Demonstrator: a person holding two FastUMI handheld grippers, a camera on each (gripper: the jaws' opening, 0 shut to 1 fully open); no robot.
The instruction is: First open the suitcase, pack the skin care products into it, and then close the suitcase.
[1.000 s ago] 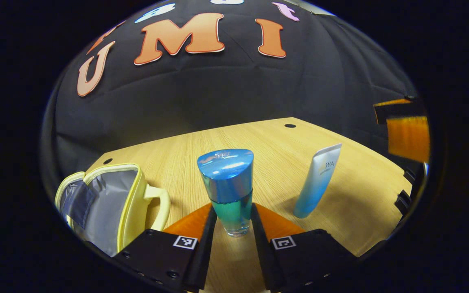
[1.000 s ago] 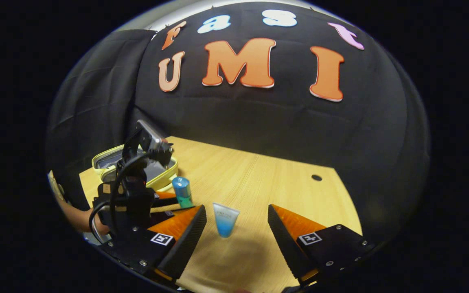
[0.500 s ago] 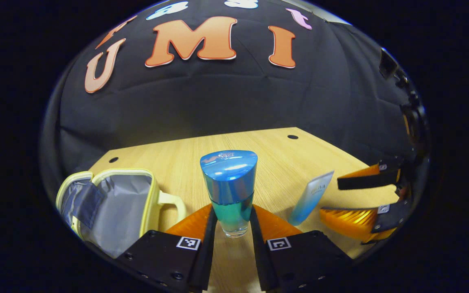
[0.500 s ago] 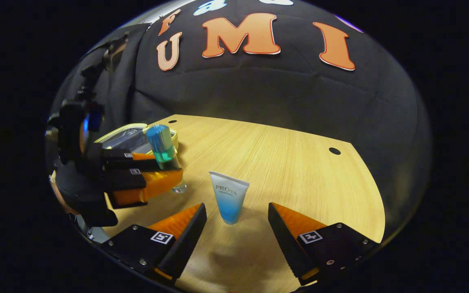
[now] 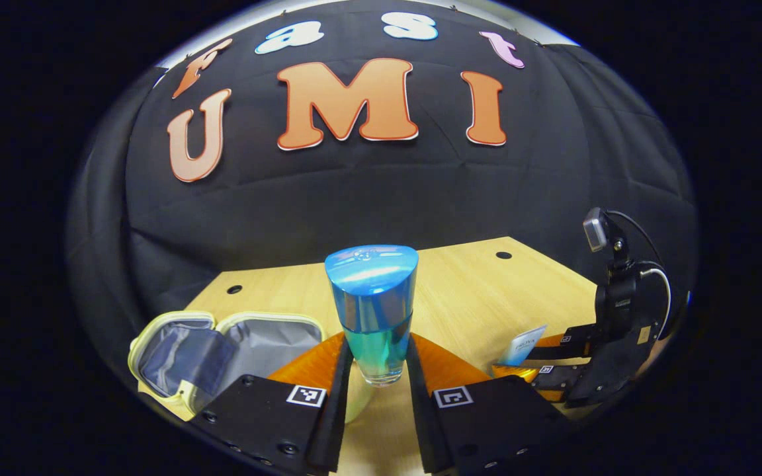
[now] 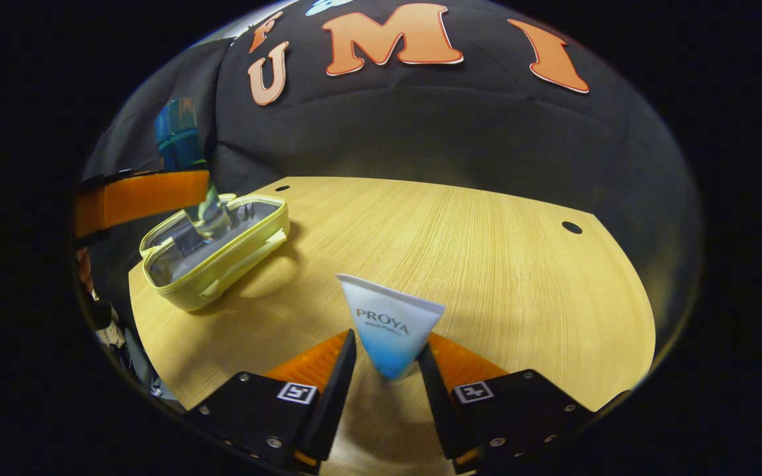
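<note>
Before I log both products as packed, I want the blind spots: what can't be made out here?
- Yellow case, left gripper view: near end hidden behind the left gripper.
- Blue bottle, right gripper view: motion-blurred; whether it hangs inside the case or above it can't be told.
- White-and-blue tube, left gripper view: small, lower part hidden by the right gripper.

Suitcase [image 6: 215, 254] lies open at table's [image 6: 487, 264] left; wide bare tabletop to its right.

wall: black cloth [image 5: 368, 198] | table: light wood [image 6: 460, 251], round holes [image 6: 571, 227]
</note>
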